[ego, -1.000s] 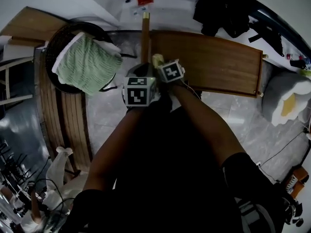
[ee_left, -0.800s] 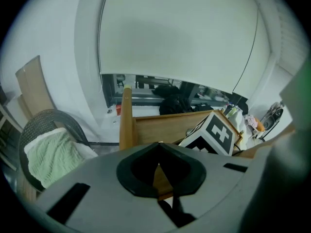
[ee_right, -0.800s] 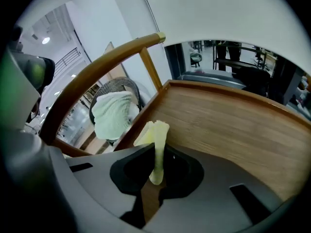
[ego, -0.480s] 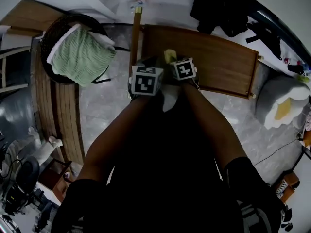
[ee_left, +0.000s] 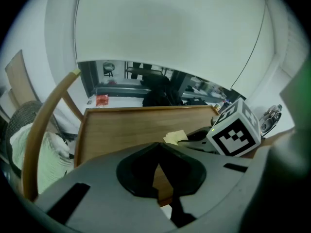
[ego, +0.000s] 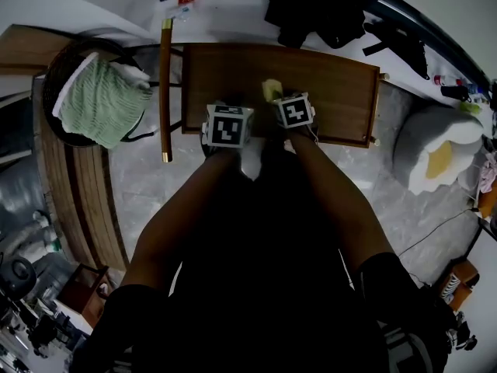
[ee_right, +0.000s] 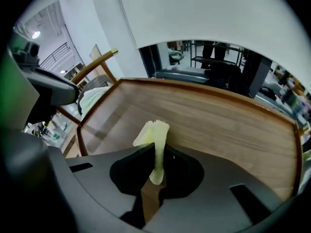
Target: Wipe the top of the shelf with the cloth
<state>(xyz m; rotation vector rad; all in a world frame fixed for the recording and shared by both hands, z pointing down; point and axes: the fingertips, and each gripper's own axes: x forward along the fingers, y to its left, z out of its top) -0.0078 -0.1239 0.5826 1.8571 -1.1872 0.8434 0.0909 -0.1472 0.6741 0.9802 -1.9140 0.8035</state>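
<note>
The wooden shelf top [ego: 326, 84] lies ahead of me, bare brown board with a raised rim. My right gripper [ego: 278, 99] is shut on a small pale yellow cloth [ego: 271, 90], which stands up from the jaws over the board's front part. In the right gripper view the cloth [ee_right: 155, 140] is pinched between the jaws above the shelf top [ee_right: 218, 120]. My left gripper [ego: 223, 111] is beside it at the shelf's front edge, shut with nothing in it. The left gripper view shows the shelf top [ee_left: 121, 130], the cloth [ee_left: 176, 137] and the right gripper's marker cube [ee_left: 234, 134].
A dark basket with a green and white towel [ego: 97, 99] stands left of the shelf. A curved wooden rail [ego: 165, 92] runs between them. A white and yellow cushion [ego: 435, 158] lies on the floor at the right. Dark clothes [ego: 318, 10] lie behind the shelf.
The shelf has come from the right to the middle of the head view. Both grippers have moved forward together to its front edge, the cloth still held in the right one.
</note>
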